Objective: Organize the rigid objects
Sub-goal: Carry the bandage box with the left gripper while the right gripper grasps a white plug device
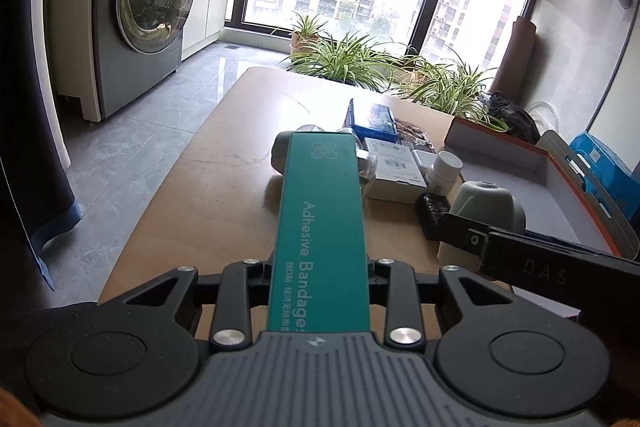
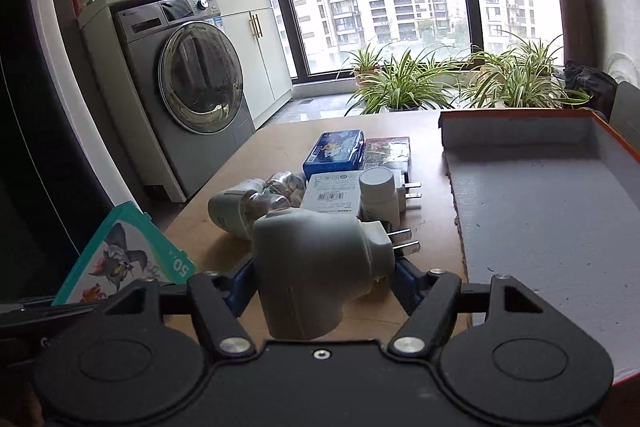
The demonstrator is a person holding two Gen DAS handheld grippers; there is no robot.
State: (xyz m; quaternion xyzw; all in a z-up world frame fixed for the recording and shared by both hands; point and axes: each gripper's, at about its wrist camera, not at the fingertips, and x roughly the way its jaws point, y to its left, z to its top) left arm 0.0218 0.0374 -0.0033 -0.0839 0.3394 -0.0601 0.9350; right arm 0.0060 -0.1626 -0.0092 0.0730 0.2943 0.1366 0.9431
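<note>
Two items are in hand and none is yet in the box. The left gripper (image 1: 320, 283) is closed on the teal bandage box (image 1: 320, 227), which lies lengthwise between its fingers and projects forward above the table (image 1: 192, 211). The right gripper (image 2: 320, 287) is clamped on a grey plug-in device (image 2: 316, 259), prongs pointing right toward the orange-rimmed cardboard box (image 2: 540, 211). From the right wrist view the box interior shows bare grey lining with nothing inside, as far as the frame reaches.

Still loose on the table, in a cluster just left of the box: a blue tin (image 2: 334, 153), a dark printed pack (image 2: 390, 149) beside it, a white labelled carton (image 2: 332, 193), a white pill bottle (image 2: 378, 193), a white plug adaptor (image 2: 408, 191), a clear wrapped item (image 2: 280, 193) and a second grey device (image 2: 234, 209). A small black object (image 1: 430, 215) lies near the right gripper's arm in the left wrist view; its kind cannot be told.

Assessment: the task is at an early stage. Both held items remain to be deposited, and the whole cluster awaits transfer.
</note>
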